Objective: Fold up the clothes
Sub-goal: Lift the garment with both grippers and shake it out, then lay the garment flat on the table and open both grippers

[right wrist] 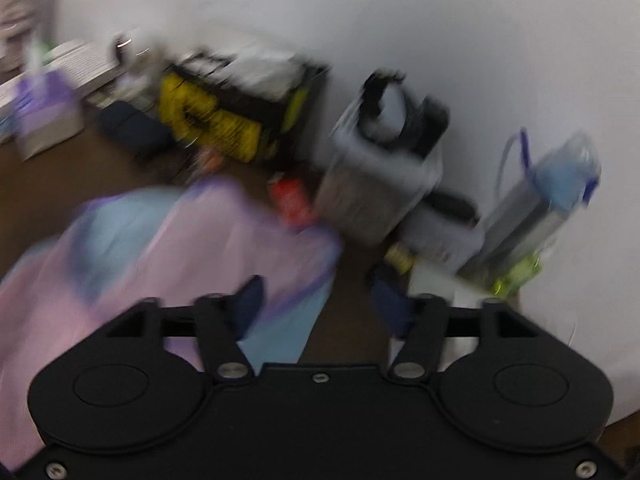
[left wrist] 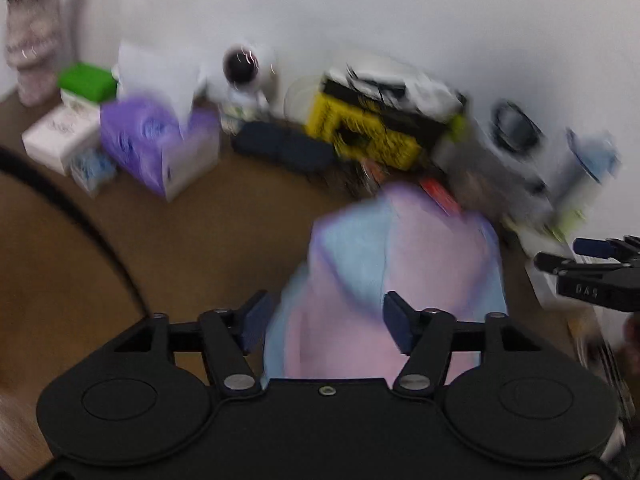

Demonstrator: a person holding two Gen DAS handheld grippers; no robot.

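1 pink-and-blue garment point(left wrist: 400, 264); 1 purple tissue box point(left wrist: 160, 148); 1 yellow box point(left wrist: 360, 132)

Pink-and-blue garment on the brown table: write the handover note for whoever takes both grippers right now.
Left gripper: open, holds nothing, poised above the near edge of the pink-and-light-blue fabric garment.
Right gripper: open, holds nothing, at the garment's right edge; one finger is over the cloth, the other over the bare brown table.
Garment: lies bunched on the table in front of the clutter along the white wall; both views are blurred, so its exact folds cannot be read.
Done: no tidy fold is visible.
Left: grasp the garment, spread it and fold it.
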